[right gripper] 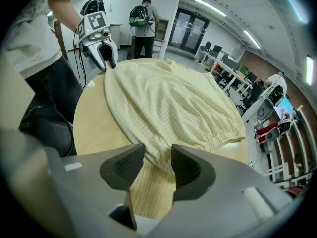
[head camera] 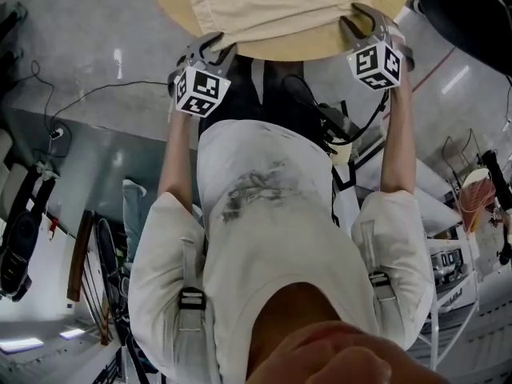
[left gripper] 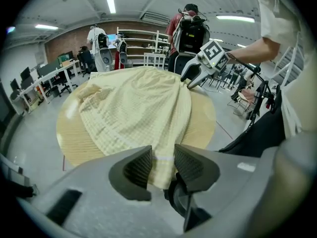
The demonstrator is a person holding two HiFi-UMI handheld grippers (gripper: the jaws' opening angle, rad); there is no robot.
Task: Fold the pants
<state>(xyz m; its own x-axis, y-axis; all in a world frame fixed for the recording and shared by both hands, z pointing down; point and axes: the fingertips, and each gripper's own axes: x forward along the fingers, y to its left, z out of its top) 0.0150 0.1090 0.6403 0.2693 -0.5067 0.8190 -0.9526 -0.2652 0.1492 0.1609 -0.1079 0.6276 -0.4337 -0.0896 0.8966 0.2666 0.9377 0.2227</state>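
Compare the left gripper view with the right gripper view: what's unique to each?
Left only: the right tool at one edge of the yellow pants. Right only: the left tool at the opposite edge, plus glass doors behind. Both: the pants spread on the round table, with fabric between that view's own open tool jaws.

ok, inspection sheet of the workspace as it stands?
Surface: round wooden table.
Job's things: pale yellow pants spread over the table, reaching its near rim.
Clutter: nothing seen on the table.
Grippers: left gripper jaws apart, pants hem between them; right gripper jaws apart at the pants' edge, not clamped.
Cables: thin black cable trailing across the floor.
Surroundings: person with a backpack, desks, open workshop floor.
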